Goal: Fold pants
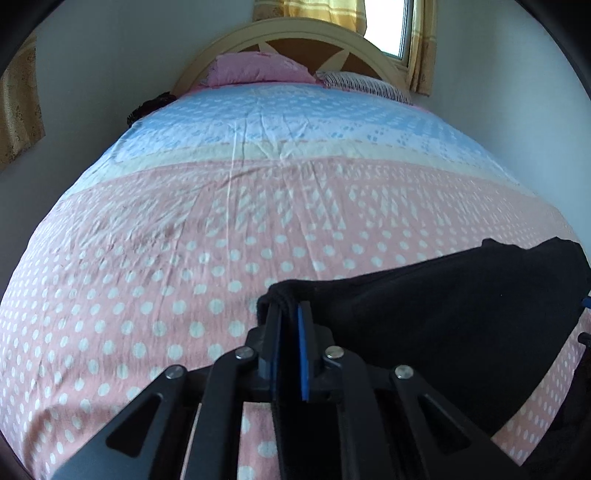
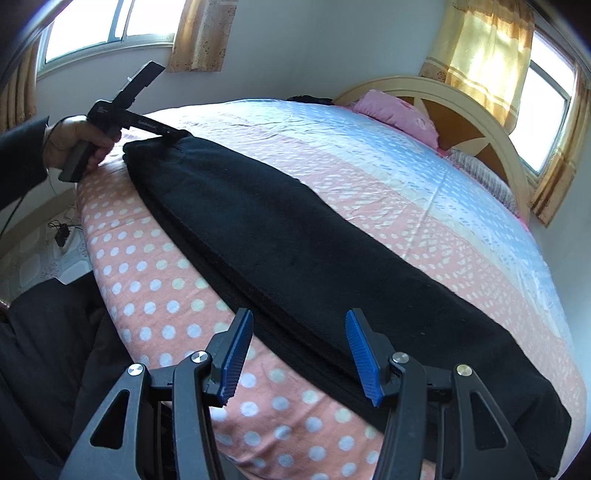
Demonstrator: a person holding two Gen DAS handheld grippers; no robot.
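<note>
- The pants [image 2: 295, 236] are black and lie flat and lengthwise along the near edge of the bed [image 2: 424, 192], in a long band with a second layer showing along the near side.
- In the right wrist view the band runs from far left, where the left claw meets it, to the near right corner of the bed.
- The left claw [image 1: 286, 314] is closed tight on one end of the pants; dark cloth bunches over and between its blue pads [image 1: 303, 347].
- From the left wrist view the pants [image 1: 443, 325] stretch away to the right, resting on the sheet [image 1: 221, 229].
- The right claw [image 2: 299, 354] is wide open and grips nothing; its two blue pads [image 2: 362, 354] stand well apart.
- It hangs over the near edge of the pants, with black cloth and dotted sheet both visible between the fingers.
- Whether its tips touch the cloth cannot be told.
- A hand [image 2: 79, 142] in a dark sleeve holds the left claw's handle at the far left.
- The sheet is pink with white dots on the near part and pale blue further off, with some creases.
- At the far end stand a curved headboard [image 1: 295, 33], a pink pillow [image 1: 258, 68] and a striped pillow [image 1: 365, 85].
- Yellow curtains [image 2: 480, 48] hang at the windows [image 2: 546, 88].
- A dark cable and plug [image 2: 62, 232] lie on the floor left of the bed.
</note>
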